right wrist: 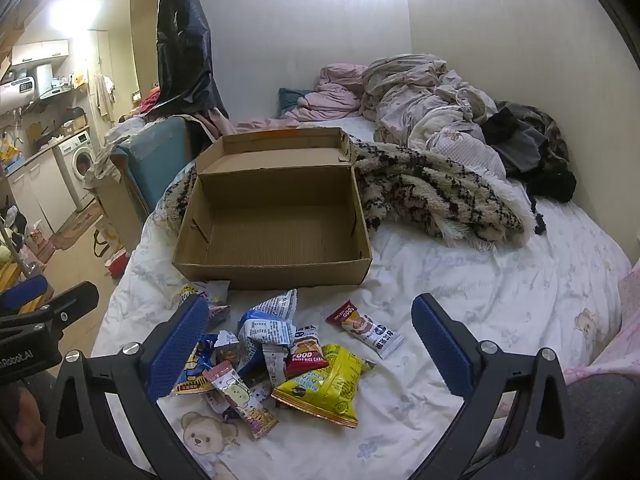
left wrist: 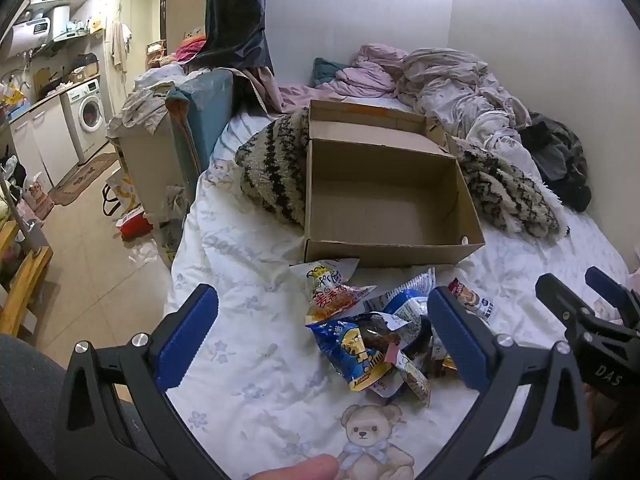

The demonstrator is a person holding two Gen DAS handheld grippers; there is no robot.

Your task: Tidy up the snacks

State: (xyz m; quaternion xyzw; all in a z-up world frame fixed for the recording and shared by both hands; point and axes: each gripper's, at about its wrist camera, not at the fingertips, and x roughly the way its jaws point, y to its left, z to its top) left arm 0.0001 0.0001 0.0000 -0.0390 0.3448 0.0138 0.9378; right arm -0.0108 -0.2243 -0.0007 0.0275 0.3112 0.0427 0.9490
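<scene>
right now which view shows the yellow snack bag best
The right wrist view: the yellow bag lies in full sight at the front of the snack pile, print visible. In the left wrist view the right finger and other packets hide it; at most a sliver shows.

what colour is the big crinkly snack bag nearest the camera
Bright yellow with an orange-red bottom edge: the large crinkly foil snack bag, seen best in the right wrist view.
</scene>
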